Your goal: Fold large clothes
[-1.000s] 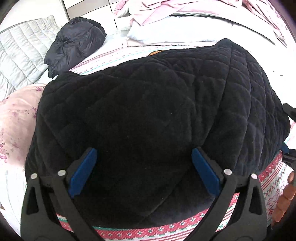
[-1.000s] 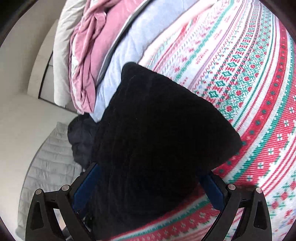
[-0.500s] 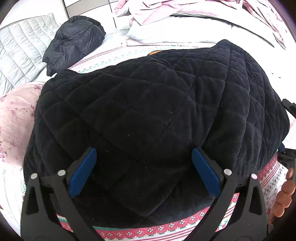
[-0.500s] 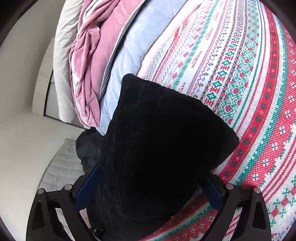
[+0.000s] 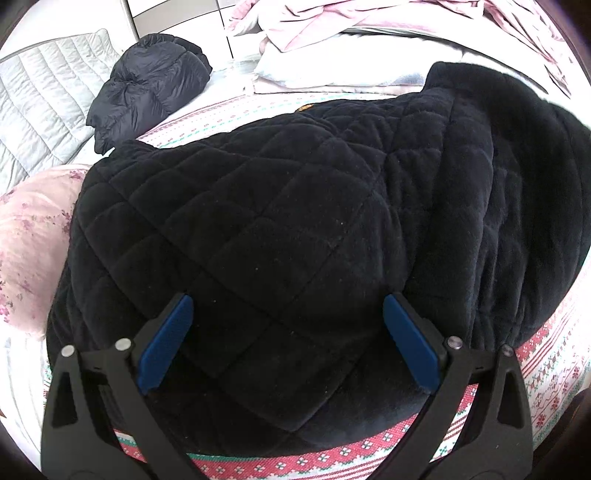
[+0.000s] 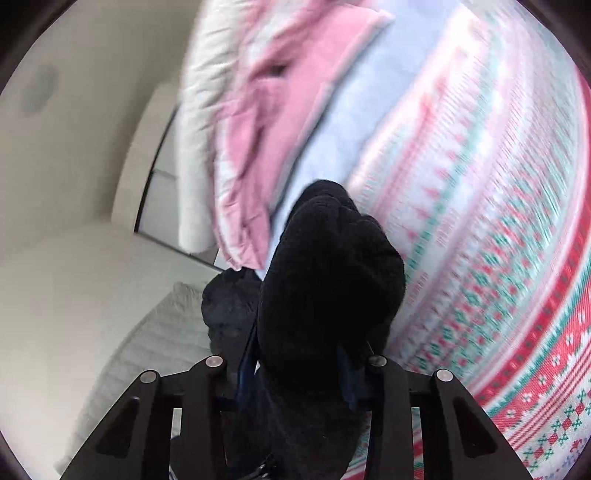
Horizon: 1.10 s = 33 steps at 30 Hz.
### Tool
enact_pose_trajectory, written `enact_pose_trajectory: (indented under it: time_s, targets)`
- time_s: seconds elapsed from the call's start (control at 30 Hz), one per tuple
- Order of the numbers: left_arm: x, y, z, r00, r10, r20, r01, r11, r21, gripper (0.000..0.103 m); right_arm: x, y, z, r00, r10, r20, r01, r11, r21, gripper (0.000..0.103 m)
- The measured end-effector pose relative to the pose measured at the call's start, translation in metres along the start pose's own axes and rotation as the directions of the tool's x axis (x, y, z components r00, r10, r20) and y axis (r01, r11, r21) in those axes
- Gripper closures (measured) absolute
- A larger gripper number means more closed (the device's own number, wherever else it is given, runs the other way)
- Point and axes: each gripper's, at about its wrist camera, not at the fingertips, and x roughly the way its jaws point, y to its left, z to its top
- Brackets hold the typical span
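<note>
My right gripper (image 6: 295,365) is closing, and a thick bunch of the black quilted jacket (image 5: 295,229) is pinched between its blue pads (image 6: 347,373), the plush fabric bulging up out of the grip in a rounded, lumpy fold. My left gripper (image 5: 284,347) has its jaws spread wide apart with nothing clamped; its ribbed blue pads (image 5: 166,343) stand either side of the jacket's near edge, just over the cloth, and I cannot tell whether they touch it.

The jacket lies spread across the bed, covering most of the left wrist view. It is a deep black, velvety pile stitched in a diamond grid, the seams sinking into soft puffy squares. Specks of pale lint dot the nap. Its right side rises in a tall, smoother fold, and a small orange label (image 5: 305,107) peeks at the far edge.

Under it is a knitted bedcover (image 5: 546,373) with bands of red, green and white motifs, blurred in the right wrist view. At the left sits a pale pink floral pillow (image 5: 33,240), and beyond it a shiny dark puffer coat (image 5: 147,88) crumpled beside a grey quilted headboard (image 5: 44,110). At the far side lie a pale blue pillow (image 5: 332,66) and rumpled pink bedding (image 5: 332,22).
</note>
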Motion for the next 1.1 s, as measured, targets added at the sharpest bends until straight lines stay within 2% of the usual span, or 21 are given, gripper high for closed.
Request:
enact_pose_trajectory:
  time_s: [0.1, 0.2, 0.4, 0.53, 0.63, 0.7, 0.8, 0.87, 0.97, 1.03, 1.1]
  targets:
    - [0.000, 0.000, 0.000, 1.000, 0.002, 0.003, -0.002, 1.000, -0.003, 0.000, 0.005, 0.037, -0.009, 1.000, 0.002, 0.009, 0.000, 0.987, -0.159, 0.067]
    - [0.000, -0.001, 0.000, 1.000, 0.007, 0.007, -0.007, 1.000, -0.003, 0.000, 0.010, 0.059, -0.017, 1.000, 0.015, 0.004, -0.014, 0.971, -0.238, 0.067]
    - [-0.007, 0.002, -0.003, 1.000, 0.000, 0.016, 0.001, 0.999, -0.032, 0.001, 0.012, 0.059, -0.014, 1.000, 0.031, -0.002, -0.030, 0.973, -0.228, 0.067]
    - [-0.012, 0.010, -0.008, 0.999, -0.046, 0.009, 0.046, 0.997, -0.065, 0.001, 0.012, 0.059, -0.010, 0.999, 0.032, 0.001, -0.031, 0.972, -0.234, 0.069]
    - [-0.007, 0.019, -0.014, 0.996, -0.095, 0.003, 0.094, 0.991, -0.096, 0.001, 0.015, 0.090, -0.021, 0.999, 0.036, -0.004, -0.035, 0.935, -0.353, 0.069]
    - [-0.006, 0.021, -0.015, 0.995, -0.105, 0.005, 0.105, 0.990, -0.092, 0.001, 0.018, 0.116, -0.034, 0.998, 0.060, -0.030, -0.067, 0.890, -0.450, 0.069]
    - [-0.010, 0.027, -0.016, 0.993, -0.120, -0.005, 0.119, 0.989, -0.083, 0.001, 0.021, 0.139, -0.048, 0.997, 0.056, -0.043, -0.071, 0.833, -0.548, 0.069]
    - [-0.018, 0.036, -0.018, 0.990, -0.141, -0.016, 0.139, 0.986, -0.089, 0.002, 0.021, 0.141, -0.049, 0.997, 0.060, -0.044, -0.074, 0.826, -0.558, 0.069]
    - [-0.032, 0.042, -0.031, 0.987, -0.158, -0.016, 0.156, 0.985, -0.077, 0.002, 0.022, 0.134, -0.043, 0.997, 0.057, -0.044, -0.072, 0.839, -0.540, 0.069]
    - [-0.035, 0.035, -0.040, 0.991, -0.136, 0.003, 0.136, 0.990, -0.030, 0.001, 0.022, 0.129, -0.040, 0.997, 0.063, -0.051, -0.080, 0.855, -0.512, 0.069]
    - [-0.029, 0.027, -0.046, 0.994, -0.105, 0.019, 0.105, 0.994, 0.004, 0.001, 0.024, 0.131, -0.045, 0.996, 0.071, -0.062, -0.093, 0.851, -0.517, 0.069]
